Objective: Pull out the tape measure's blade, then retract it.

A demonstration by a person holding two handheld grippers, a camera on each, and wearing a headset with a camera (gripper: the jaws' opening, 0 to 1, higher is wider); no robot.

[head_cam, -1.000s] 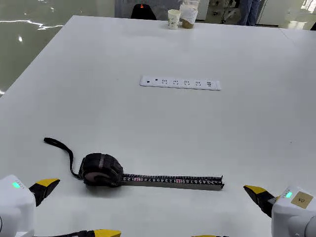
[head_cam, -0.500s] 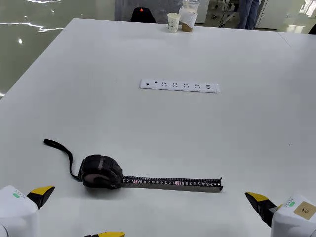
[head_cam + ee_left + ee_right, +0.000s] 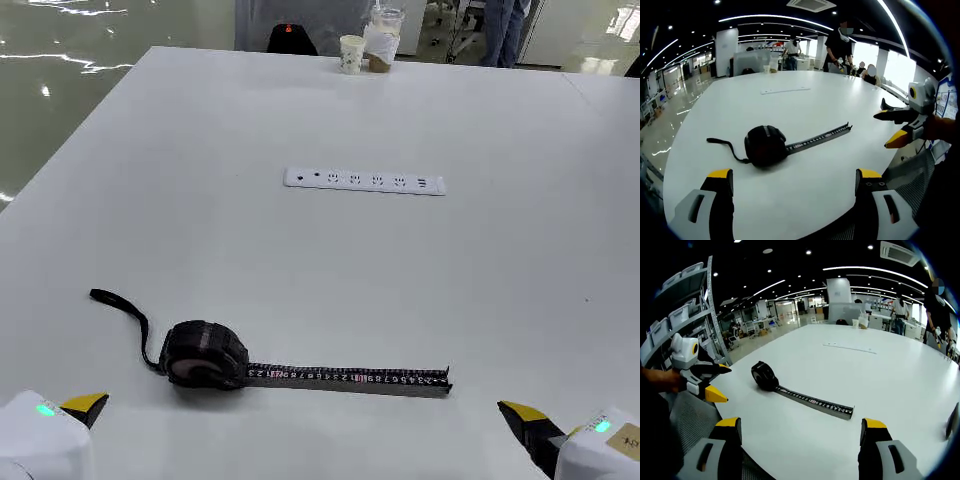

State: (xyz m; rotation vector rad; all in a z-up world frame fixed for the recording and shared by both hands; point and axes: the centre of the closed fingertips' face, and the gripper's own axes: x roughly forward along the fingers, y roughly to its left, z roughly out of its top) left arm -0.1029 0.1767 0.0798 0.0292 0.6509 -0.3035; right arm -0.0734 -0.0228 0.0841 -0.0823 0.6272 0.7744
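White table [image 3: 300, 250] — tape measure [image 3: 204, 354] lying, blade [image 3: 350, 377] extended.

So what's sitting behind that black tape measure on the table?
Beyond the tape measure lies bare white table, then a white power strip, and cups at the far edge. The spot under its case is covered.

Long ceiling lights [image 3: 770, 17] glow high above the left hand-held gripper [image 3: 794, 176]. The white worktop [image 3: 300, 260] ahead is bright, shadows soft. The floor [image 3: 60, 60] glares. Round views bend at edges.
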